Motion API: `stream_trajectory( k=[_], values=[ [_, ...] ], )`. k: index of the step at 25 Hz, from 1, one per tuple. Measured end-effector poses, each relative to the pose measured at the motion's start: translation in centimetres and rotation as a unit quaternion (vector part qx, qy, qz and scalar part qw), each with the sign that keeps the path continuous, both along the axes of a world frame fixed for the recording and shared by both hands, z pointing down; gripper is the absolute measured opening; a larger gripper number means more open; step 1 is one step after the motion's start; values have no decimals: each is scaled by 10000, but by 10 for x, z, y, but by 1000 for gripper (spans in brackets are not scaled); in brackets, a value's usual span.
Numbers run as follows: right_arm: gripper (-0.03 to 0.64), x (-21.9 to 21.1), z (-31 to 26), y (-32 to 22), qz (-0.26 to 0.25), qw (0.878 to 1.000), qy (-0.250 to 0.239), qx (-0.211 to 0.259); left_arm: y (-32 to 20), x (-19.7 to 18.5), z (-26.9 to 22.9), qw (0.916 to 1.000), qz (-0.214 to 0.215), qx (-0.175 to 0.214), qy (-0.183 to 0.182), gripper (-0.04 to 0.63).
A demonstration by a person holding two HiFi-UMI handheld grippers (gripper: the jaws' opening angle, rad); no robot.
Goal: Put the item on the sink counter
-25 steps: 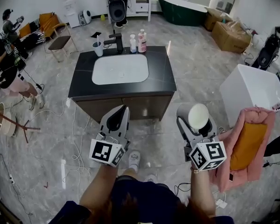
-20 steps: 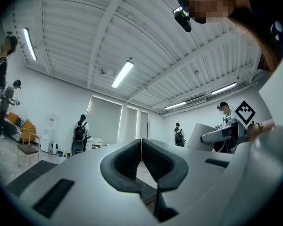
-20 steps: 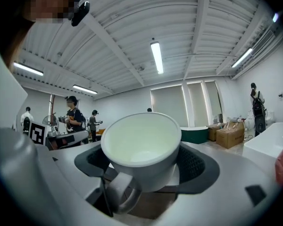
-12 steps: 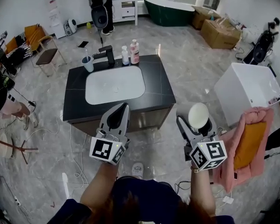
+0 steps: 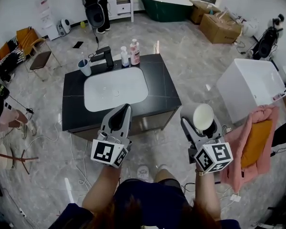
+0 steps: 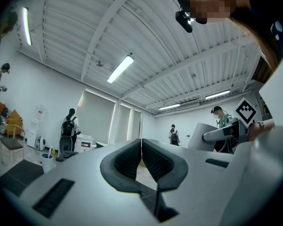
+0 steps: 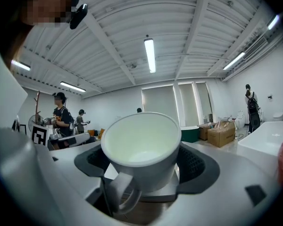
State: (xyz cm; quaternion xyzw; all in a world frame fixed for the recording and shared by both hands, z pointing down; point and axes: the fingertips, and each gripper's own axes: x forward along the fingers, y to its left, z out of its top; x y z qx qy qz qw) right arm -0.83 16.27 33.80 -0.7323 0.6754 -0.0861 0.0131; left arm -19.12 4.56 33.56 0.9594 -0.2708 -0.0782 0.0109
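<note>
White mug (image 7: 140, 147) clamped between right gripper (image 5: 202, 118) fingers, left gripper (image 5: 124, 111) fingers pressed together, sink bench (image 5: 163, 87) ahead of both fingertips

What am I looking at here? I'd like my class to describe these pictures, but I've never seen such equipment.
There is no robot: a person holds a two-jaw tool, a gripper, in each hand. One picture comes from a camera on the person's head, looking down; the other two come from cameras riding on each gripper, looking along its jaws. The left gripper has its jaws together, with nothing between them. The right gripper is closed on an empty white mug. Ahead stands a black sink counter with a white basin; a faucet, a cup and two bottles stand along its far edge. The mug is not on it yet.
</note>
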Motion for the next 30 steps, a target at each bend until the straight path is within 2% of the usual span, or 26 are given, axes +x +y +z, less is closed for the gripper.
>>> stream_trajectory(
  k=[9, 15, 30],
  values=[
    [440, 13, 11, -29, -78, 9999, -82, -90, -23, 12, 16, 9999, -42, -127, -103, 23],
    [440, 31, 10, -66, -368, 9993, -58, -39, -51, 23, 12, 9993, -342, -80, -94, 23],
    [440, 153, -3, -151, -1225, 9924, -20, -70, -100, 131, 2, 9931, -1158, -111, -168, 23]
  ],
)
